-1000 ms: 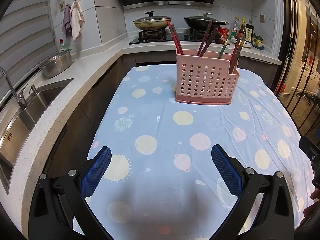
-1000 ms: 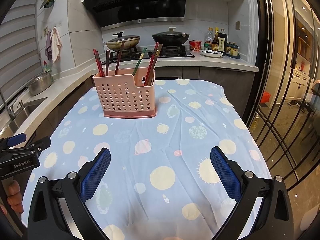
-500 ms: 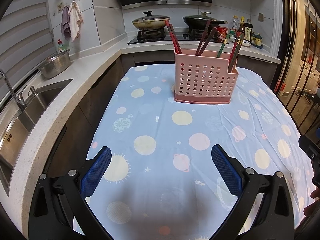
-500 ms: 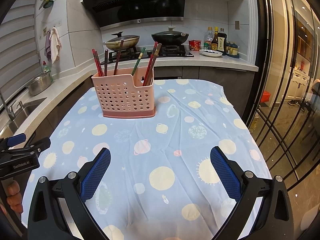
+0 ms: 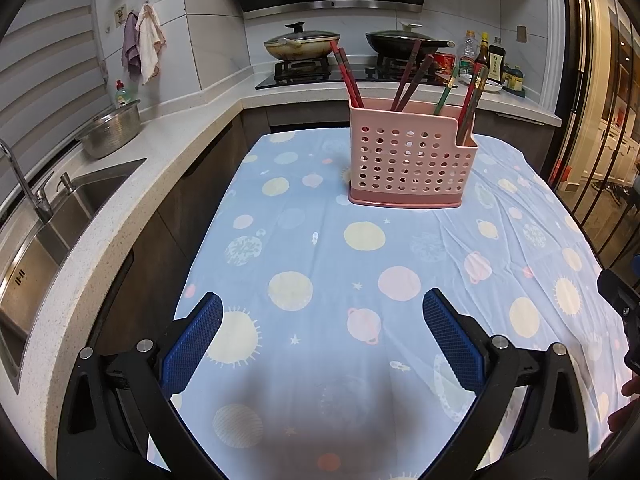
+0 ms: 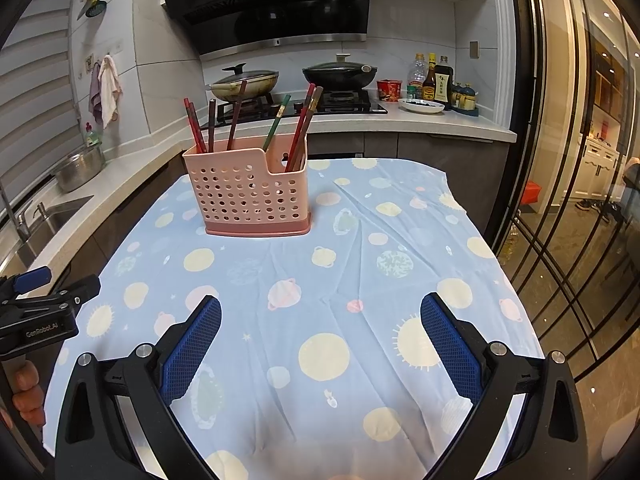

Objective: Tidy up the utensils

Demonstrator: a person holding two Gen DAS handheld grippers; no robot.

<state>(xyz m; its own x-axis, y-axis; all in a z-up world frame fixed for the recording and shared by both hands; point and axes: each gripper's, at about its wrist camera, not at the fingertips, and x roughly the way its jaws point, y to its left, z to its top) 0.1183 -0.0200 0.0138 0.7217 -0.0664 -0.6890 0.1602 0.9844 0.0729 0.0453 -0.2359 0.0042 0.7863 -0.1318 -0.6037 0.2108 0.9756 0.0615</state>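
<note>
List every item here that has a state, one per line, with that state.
left tool: open, empty, above the tablecloth
right tool: open, empty, above the tablecloth
pink utensil holder: upright on the tablecloth
chopsticks: standing in the holder, leaning
left pan: lid on
right pan: lid on
tablecloth: spread out, slightly wrinkled
metal bowl: upright on the counter

The bench [image 5: 568, 240] is covered by a pale blue cloth [image 5: 320, 248] printed with yellow suns, pink planets and small stars, lightly creased toward the right side. A pink perforated holder [image 5: 412, 164] stands upright on the cloth toward the far end, resting on its darker pink base. Chopsticks [image 5: 408, 76] lean inside it. The rest of the cloth lies bare.
</note>
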